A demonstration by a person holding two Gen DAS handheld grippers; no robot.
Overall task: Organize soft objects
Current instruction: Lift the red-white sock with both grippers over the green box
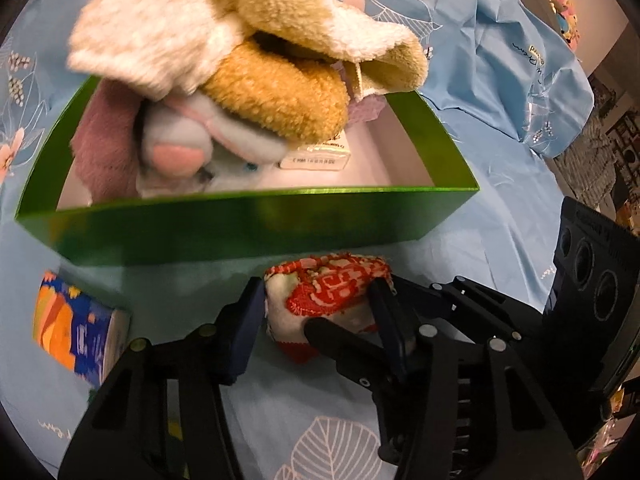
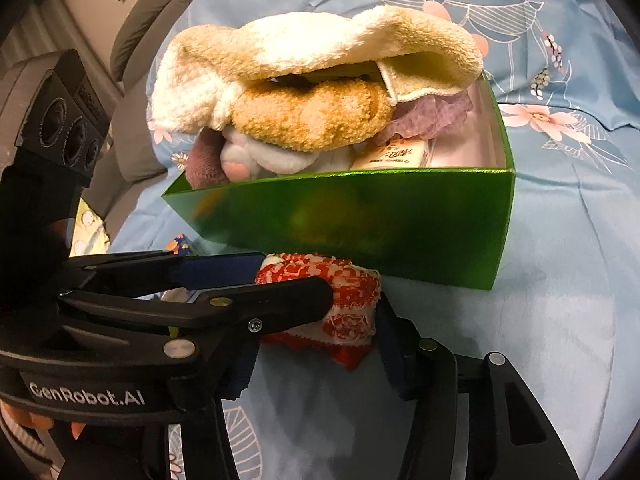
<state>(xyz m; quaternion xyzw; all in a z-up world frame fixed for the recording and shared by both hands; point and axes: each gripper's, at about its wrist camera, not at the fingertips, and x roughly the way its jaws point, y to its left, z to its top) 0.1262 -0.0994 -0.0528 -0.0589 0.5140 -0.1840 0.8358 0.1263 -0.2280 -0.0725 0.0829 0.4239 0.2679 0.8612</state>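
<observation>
You've got both grippers on the same thing: the red-and-white cloth bundle (image 1: 332,292) sitting on the blue bedsheet (image 1: 500,220), just in front of the green box (image 1: 240,224), close to its front wall.

Left gripper (image 1: 320,300): jaws half-closed, pads pressed to the bundle's two sides, so it's pinching the cloth. Right gripper (image 2: 316,320): also half-closed w/ the bundle between its pads; the right-side pad looks in contact, the other is hidden behind the left gripper's finger, so read it as a pinch but not 100% sure.

Handling, as a guess: it's a knitted or woven rag, rolled up. Light, soft, squashy, not fragile. It'll give under the pads and may unroll or droop if you lift by one loose edge. The frayed hem on the underside is the weak spot, so don't grab there. Take it across the thick middle of the roll, pads on opposite sides, and squeeze enough to bite through the layers. Not slippery; the weave should grip well.

The box is already piled w/ a cream-and-tan towel (image 2: 320,64), a plush toy (image 2: 248,156) and a purple cloth (image 2: 432,116). Free room looks to be at the right end, near the packet (image 2: 400,156).
</observation>
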